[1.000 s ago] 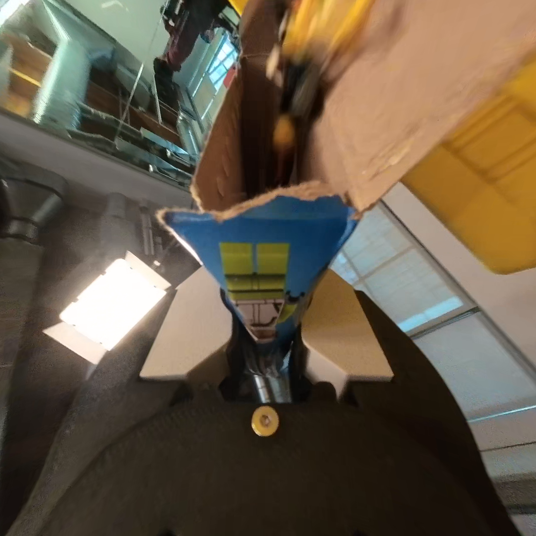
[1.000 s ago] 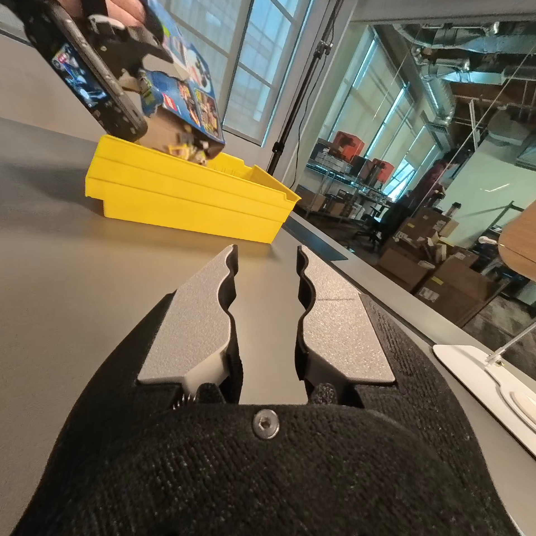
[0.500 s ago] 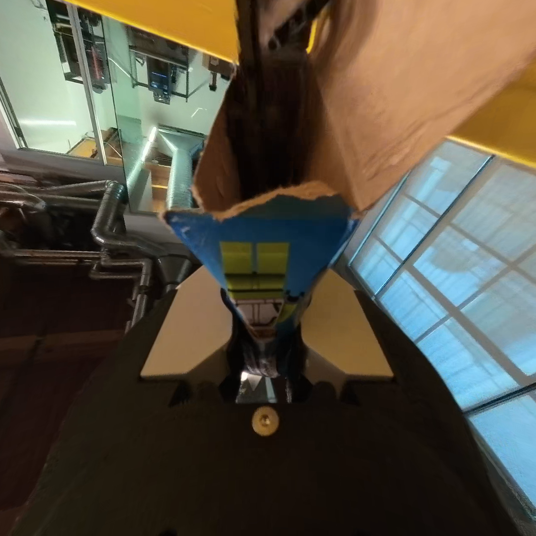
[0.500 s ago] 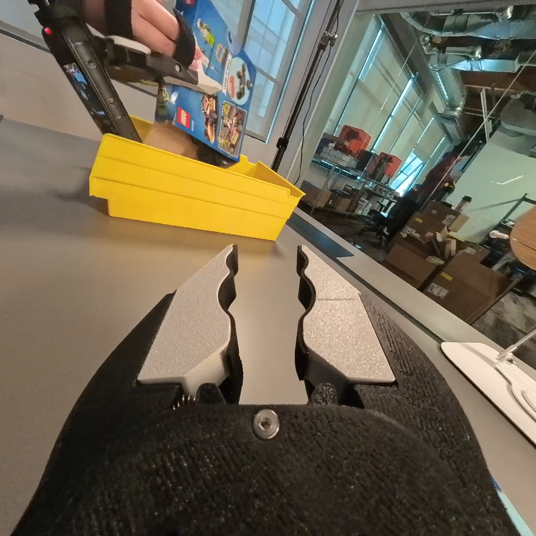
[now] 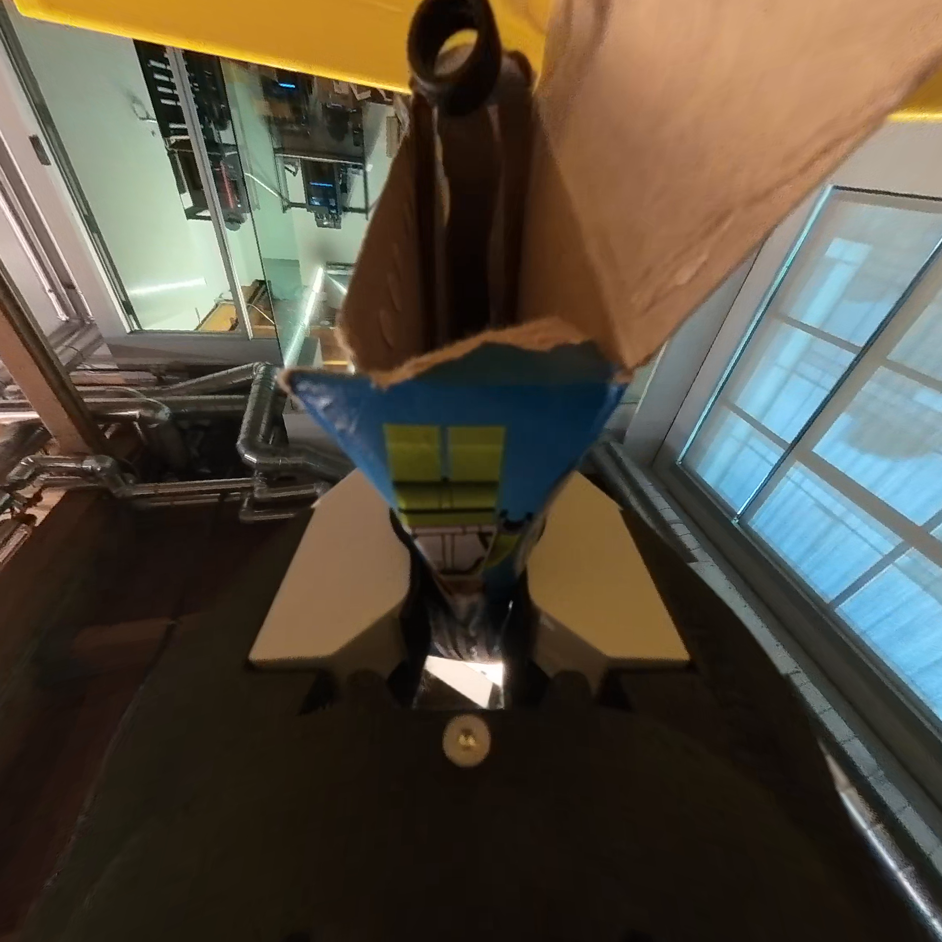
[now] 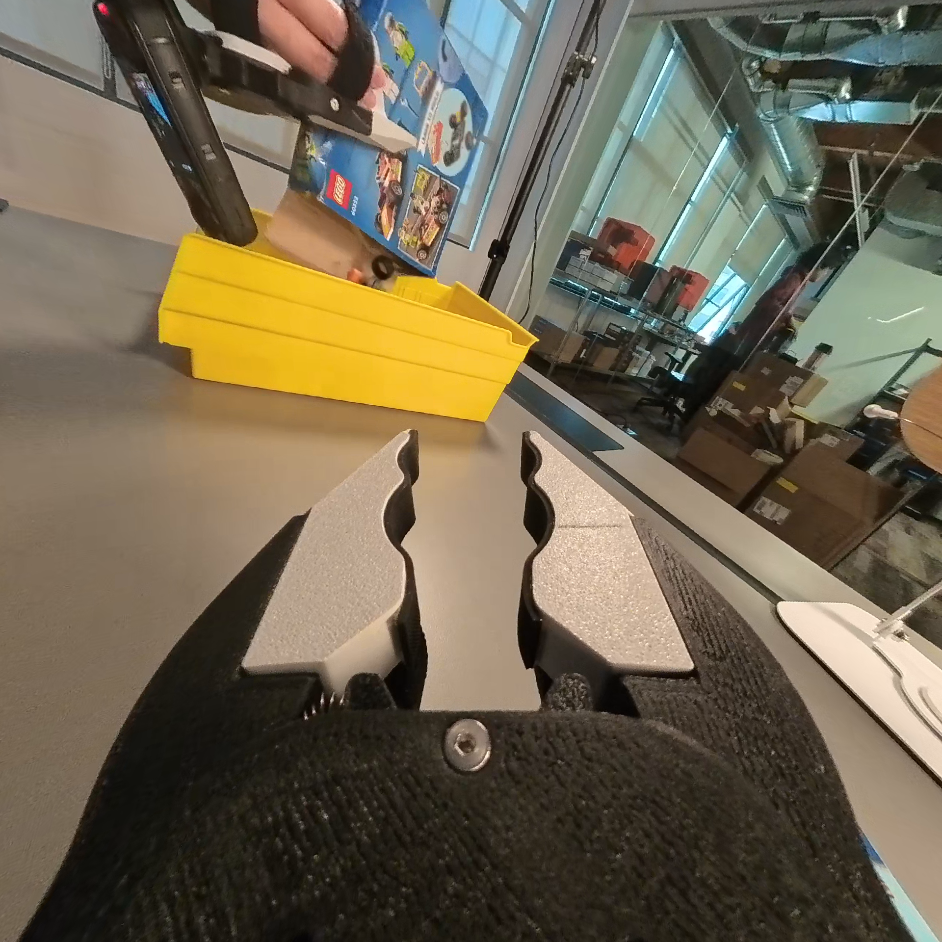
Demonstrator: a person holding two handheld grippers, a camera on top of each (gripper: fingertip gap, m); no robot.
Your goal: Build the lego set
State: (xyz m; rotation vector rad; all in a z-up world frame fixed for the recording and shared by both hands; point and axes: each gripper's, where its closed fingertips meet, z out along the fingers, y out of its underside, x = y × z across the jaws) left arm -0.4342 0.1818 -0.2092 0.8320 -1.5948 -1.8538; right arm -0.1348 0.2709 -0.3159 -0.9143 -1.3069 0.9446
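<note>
My left gripper (image 5: 461,489) is shut on the torn flap of a blue lego box (image 5: 453,433). The box hangs open end down over the yellow bin (image 5: 204,30). A black tyre (image 5: 451,48) sits at the box mouth. In the right wrist view the box (image 6: 387,168) tilts into the yellow bin (image 6: 331,351), held by the left gripper (image 6: 306,102) and a gloved hand. A black tyre (image 6: 382,267) and an orange piece (image 6: 355,276) show at its lower edge. My right gripper (image 6: 466,443) is open and empty, low over the grey table (image 6: 127,484), short of the bin.
A white flat base with a thin rod (image 6: 866,668) lies on the table at the right. The table edge (image 6: 688,535) runs along the right, with the floor and cardboard boxes beyond. A black stand pole (image 6: 525,204) rises behind the bin.
The left gripper has turned the box steeper and lowered its open end into the bin. A tyre and small pieces now show at the mouth. The right gripper has not moved.
</note>
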